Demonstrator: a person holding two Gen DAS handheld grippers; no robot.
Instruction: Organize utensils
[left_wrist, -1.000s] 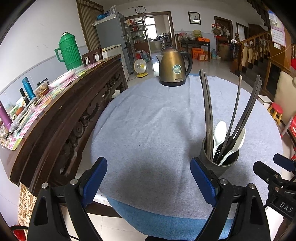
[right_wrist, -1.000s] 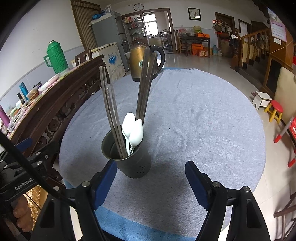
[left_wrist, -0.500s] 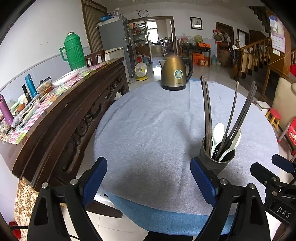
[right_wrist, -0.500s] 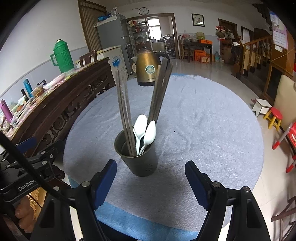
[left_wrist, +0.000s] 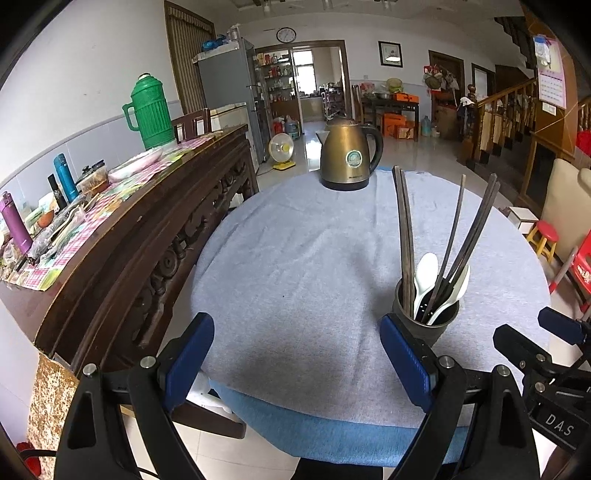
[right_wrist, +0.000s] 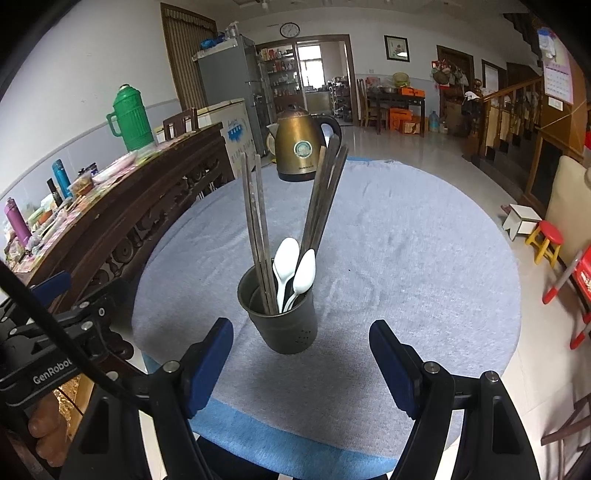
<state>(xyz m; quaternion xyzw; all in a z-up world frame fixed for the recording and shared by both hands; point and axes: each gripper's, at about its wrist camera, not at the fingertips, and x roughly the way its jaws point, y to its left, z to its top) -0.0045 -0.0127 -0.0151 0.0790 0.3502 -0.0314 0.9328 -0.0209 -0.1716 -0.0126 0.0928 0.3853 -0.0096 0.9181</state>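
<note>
Your left gripper (left_wrist: 297, 363) has its fingers spread wide with nothing between them, only the grey cloth of the round desk (left_wrist: 314, 258) showing in the gap. Your right gripper (right_wrist: 301, 363) is likewise well open and empty, its blue fingers (right_wrist: 389, 363) apart from everything on the desk.

The dark metal utensil holder (right_wrist: 284, 314) stands upright on the near part of the desk. From your right wrist it sits just beyond the gap between the fingers, a little left of centre; from your left wrist the same holder (left_wrist: 424, 317) is just beyond the right finger, which overlaps its lower left edge in the picture. Inside it, long dark chopsticks (right_wrist: 258, 236) lean out in two bunches, one left and one right, and two white spoons (right_wrist: 295, 269) stand between them with bowls up.

A brass-coloured kettle (left_wrist: 349, 155) stands at the far edge of the desk, well apart from the holder. A carved wooden sideboard (left_wrist: 129, 236) runs along the left, carrying a green thermos (left_wrist: 149, 107) and assorted bottles.
</note>
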